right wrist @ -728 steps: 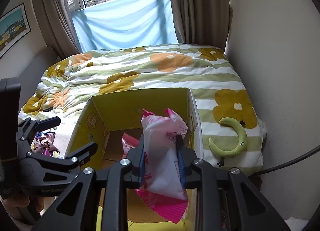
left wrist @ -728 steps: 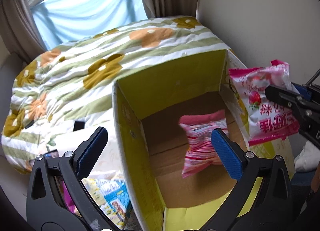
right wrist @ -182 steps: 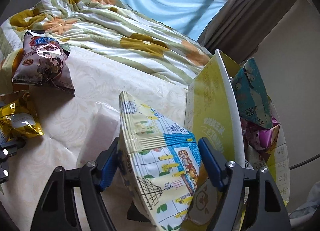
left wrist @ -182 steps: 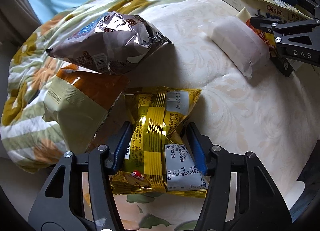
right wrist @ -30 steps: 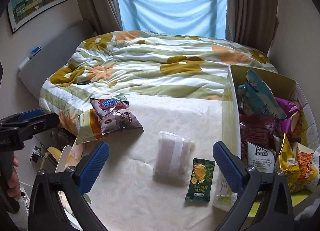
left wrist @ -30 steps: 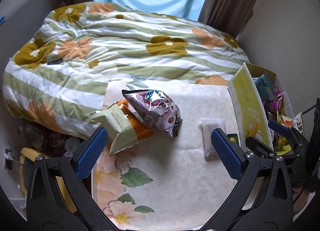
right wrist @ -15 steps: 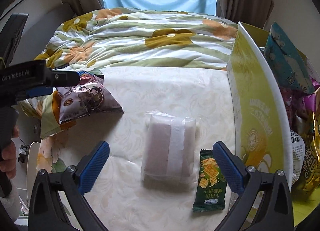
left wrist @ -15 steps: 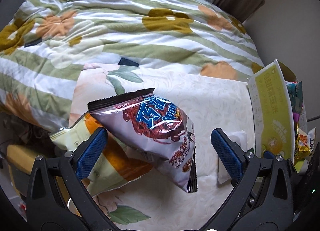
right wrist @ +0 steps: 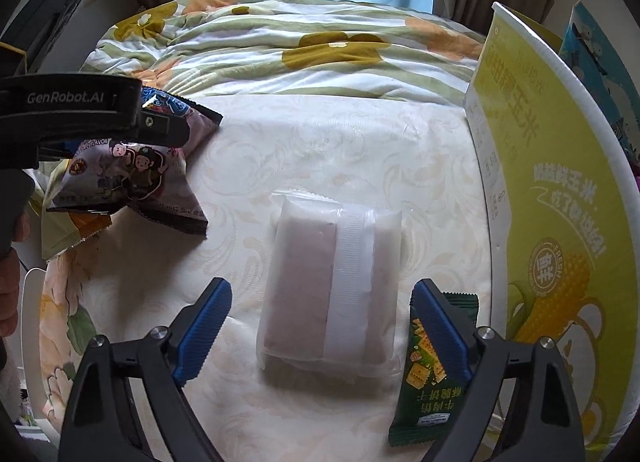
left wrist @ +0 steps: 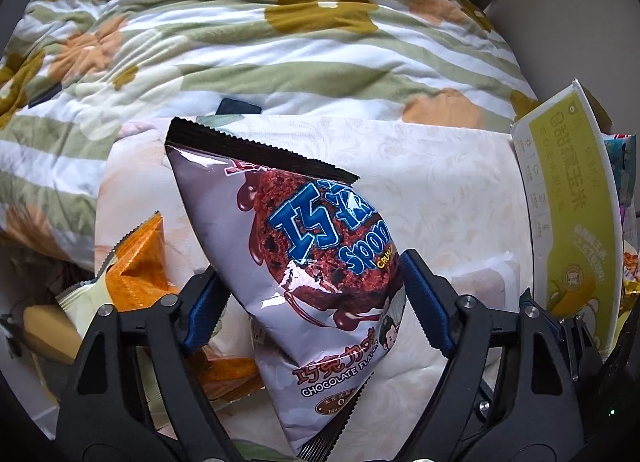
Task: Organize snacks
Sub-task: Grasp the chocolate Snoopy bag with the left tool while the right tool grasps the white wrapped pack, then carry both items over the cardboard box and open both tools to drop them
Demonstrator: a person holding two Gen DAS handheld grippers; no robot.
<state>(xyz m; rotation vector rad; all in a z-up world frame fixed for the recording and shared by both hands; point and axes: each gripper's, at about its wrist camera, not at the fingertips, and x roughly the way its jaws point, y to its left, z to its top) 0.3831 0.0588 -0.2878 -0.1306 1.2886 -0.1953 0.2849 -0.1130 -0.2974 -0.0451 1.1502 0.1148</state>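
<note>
My left gripper (left wrist: 310,298) is shut on a purple chocolate sponge snack bag (left wrist: 304,246), its blue pads pressed against the bag's two sides. The same bag (right wrist: 132,166) shows in the right wrist view, under the left gripper at the left. My right gripper (right wrist: 322,326) is open, its jaws on either side of a white translucent packet (right wrist: 328,282) lying flat on the cream bedcover. A small green cracker packet (right wrist: 430,374) lies beside the right finger. The yellow box (right wrist: 552,198) with several snacks inside stands at the right.
An orange and pale green bag (left wrist: 132,282) lies under the purple bag at the bed's left edge. A striped flowered quilt (right wrist: 312,42) covers the far bed. The box flap (left wrist: 568,222) stands close on the right. A dark phone-like object (left wrist: 238,107) lies by the quilt.
My left gripper has come down and shut on the purple bag. My right gripper has moved down and forward so its open jaws flank the white packet.
</note>
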